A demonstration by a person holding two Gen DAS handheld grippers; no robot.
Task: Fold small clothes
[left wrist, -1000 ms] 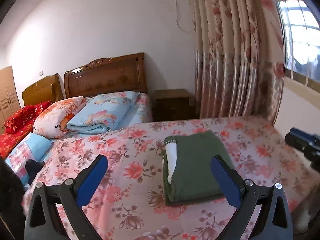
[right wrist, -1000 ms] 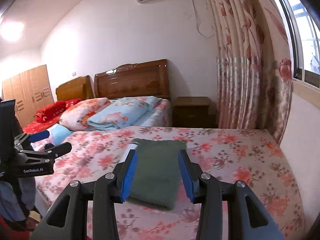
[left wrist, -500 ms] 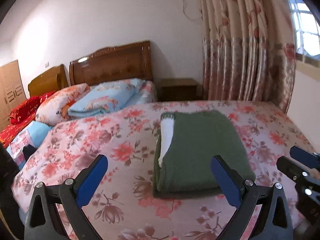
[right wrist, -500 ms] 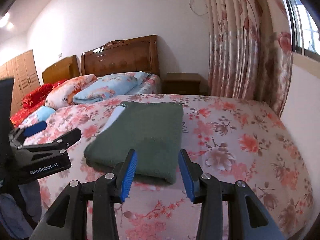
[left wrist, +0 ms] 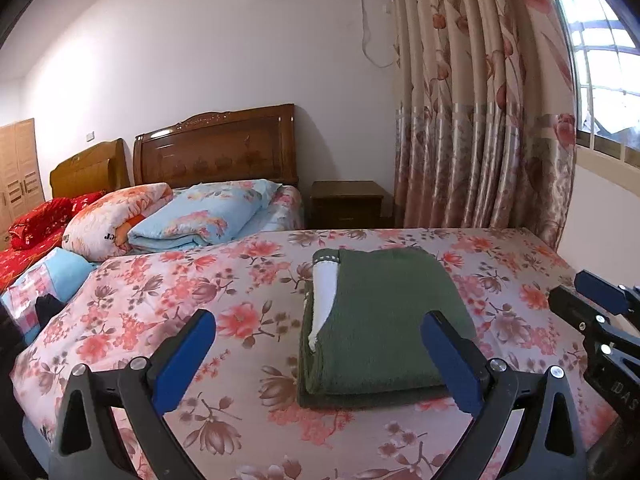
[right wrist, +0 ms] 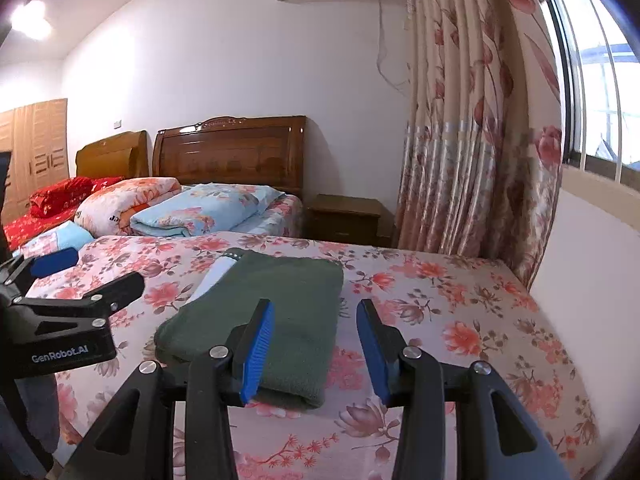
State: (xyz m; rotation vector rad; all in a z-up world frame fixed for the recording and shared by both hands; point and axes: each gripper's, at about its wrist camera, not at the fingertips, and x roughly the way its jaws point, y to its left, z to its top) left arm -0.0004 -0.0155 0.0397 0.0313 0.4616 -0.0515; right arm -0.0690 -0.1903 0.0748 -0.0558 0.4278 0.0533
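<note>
A dark green garment (left wrist: pixel 380 320) lies folded into a neat rectangle on the floral bedspread (left wrist: pixel 224 304), with a white lining strip showing along its left edge. It also shows in the right wrist view (right wrist: pixel 276 316). My left gripper (left wrist: pixel 320 360) is wide open and empty, held above the near edge of the bed, in front of the garment's left part. My right gripper (right wrist: pixel 316 348) is open and empty, just above the garment's near right corner. Neither touches the cloth.
Folded quilts (left wrist: pixel 192 220) and a red blanket (left wrist: pixel 36 220) lie on a second bed behind. A wooden nightstand (left wrist: pixel 348 204) and floral curtain (left wrist: pixel 480 120) stand at the back right. A wall and window (right wrist: pixel 592 240) run along the right.
Both grippers have pulled back and risen from the folded garment; the view has tilted up. The garment stays folded and still. Jaw openings are unchanged.
</note>
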